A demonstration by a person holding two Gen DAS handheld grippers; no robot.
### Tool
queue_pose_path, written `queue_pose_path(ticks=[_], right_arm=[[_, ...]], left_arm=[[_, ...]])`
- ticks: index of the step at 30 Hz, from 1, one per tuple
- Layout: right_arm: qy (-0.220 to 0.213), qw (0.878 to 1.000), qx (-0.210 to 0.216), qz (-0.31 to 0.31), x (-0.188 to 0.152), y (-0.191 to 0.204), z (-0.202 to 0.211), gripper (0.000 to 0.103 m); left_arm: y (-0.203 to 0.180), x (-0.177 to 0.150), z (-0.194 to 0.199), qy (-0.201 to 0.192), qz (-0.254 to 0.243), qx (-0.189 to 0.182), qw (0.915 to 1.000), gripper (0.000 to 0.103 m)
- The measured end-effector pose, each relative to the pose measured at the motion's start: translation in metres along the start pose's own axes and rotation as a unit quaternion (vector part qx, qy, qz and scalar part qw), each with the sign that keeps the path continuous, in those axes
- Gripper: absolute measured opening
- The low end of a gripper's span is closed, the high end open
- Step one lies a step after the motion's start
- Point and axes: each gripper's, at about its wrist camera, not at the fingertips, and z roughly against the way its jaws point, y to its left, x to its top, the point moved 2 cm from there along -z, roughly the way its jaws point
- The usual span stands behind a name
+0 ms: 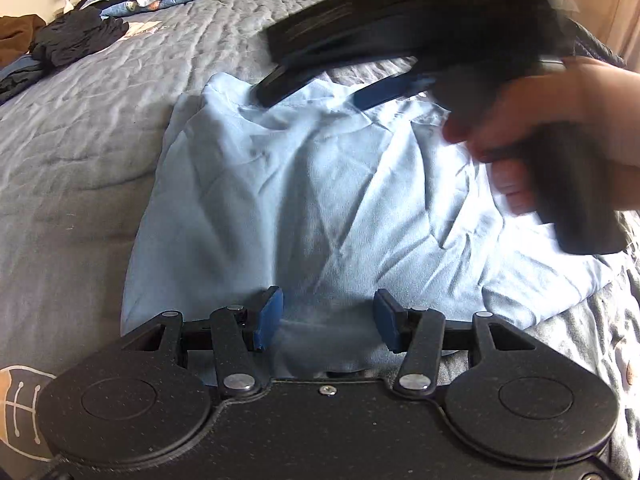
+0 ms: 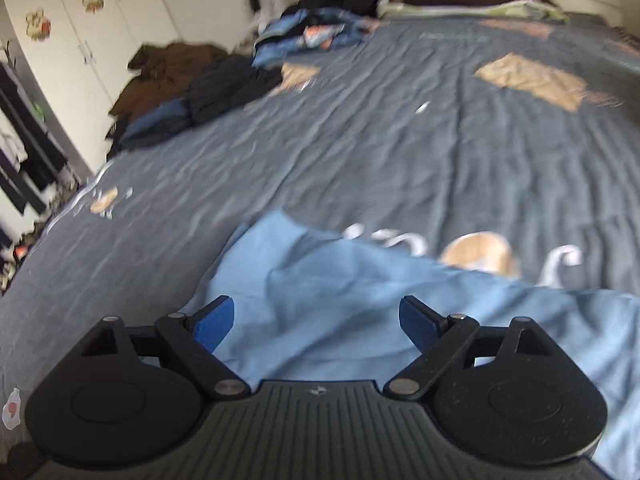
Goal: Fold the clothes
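- The light blue garment [image 1: 304, 200] lies spread and creased on the bed [image 1: 100, 128], straight ahead of the left tongs [image 1: 328, 320], whose near hem runs under and between their blue pads.
- The left tongs stand with jaws wide apart and nothing between the pads.
- The right tongs [image 2: 316, 324] also gape with no cloth pinched; in the left wrist view they hover blurred over the far end of the garment, with a hand [image 1: 532, 136] on the grip.
- The cloth looks thin, soft and light: it should drape and wrinkle readily, slide little on the quilt, and need a pinch at an edge or corner, not the middle.
- Good holds, as I judge it: the hem just ahead of the left tongs and the far corners below the right tongs.
- Whether the garment is already folded once or only laid flat, I cannot tell.
- The quilted grey-blue bed cover is soft and rumpled, so it will give under pressure.
- Far ahead and left of the right tongs lie dark clothes [image 2: 228, 88] and a blue patterned heap [image 2: 312, 36]; beyond them white wardrobe doors [image 2: 96, 28].
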Motion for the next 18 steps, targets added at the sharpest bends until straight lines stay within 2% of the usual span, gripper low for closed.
queue_pose_path(ticks=[3,7,10,13,18], right_arm=[[0.030,0.999,-0.023,0.025,0.003,0.021,-0.037,0.092],[0.013,0.997,-0.055,0.043,0.016,0.036,-0.063,0.100],[0.001,0.997,-0.060,0.051,0.026,0.038,-0.069,0.099],[-0.025,0.998,-0.031,0.038,0.034,0.033,-0.040,0.098],[-0.040,0.997,-0.042,0.057,-0.012,0.013,0.047,0.098]], left_arm=[[0.001,0.000,0.000,0.000,0.001,0.000,1.0000,0.051],[0.000,0.001,0.000,0.000,-0.002,0.001,1.0000,0.051],[0.002,0.001,0.000,0.000,0.000,-0.004,1.0000,0.051],[0.004,0.003,0.001,-0.002,0.002,-0.011,0.9999,0.051],[0.010,0.010,0.015,-0.039,0.025,-0.009,0.9989,0.051]])
